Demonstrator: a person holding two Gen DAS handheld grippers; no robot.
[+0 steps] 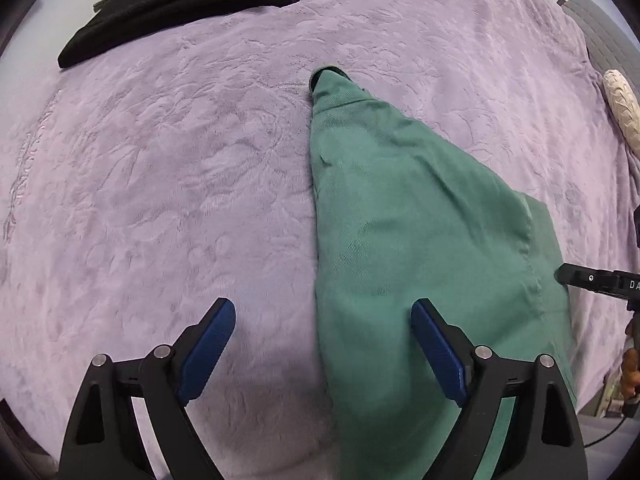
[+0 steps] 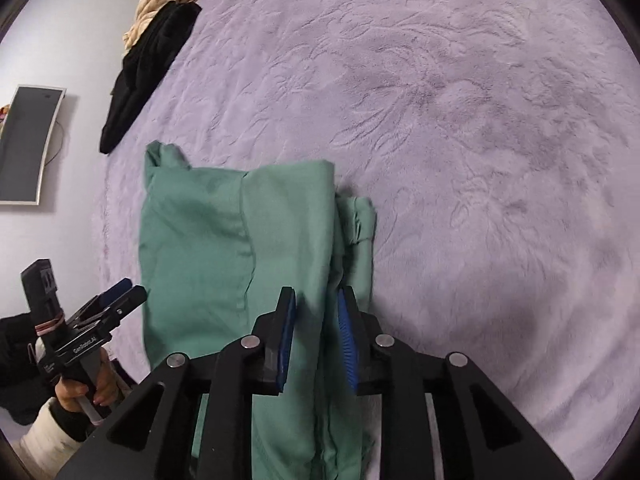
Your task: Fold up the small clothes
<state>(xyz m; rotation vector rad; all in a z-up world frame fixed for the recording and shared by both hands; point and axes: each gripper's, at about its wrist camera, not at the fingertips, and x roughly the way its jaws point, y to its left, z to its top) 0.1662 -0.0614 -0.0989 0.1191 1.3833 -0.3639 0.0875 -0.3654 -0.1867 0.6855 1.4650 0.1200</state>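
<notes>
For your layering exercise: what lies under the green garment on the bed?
The green garment lies folded on the purple blanket, which shows all around it. Whatever lies between its own layers is covered.

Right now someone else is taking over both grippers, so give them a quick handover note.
Left hand-held gripper: open, empty, straddling the left edge of the green garment.
Right hand-held gripper: jaws narrowly apart over the garment's right fold, not clamped.
Garment lies on the purple blanket, sides folded in, one sleeve poking out on the right.
Black clothes and beige clothes sit at the far edge.
Left: finish folding the green piece.
</notes>
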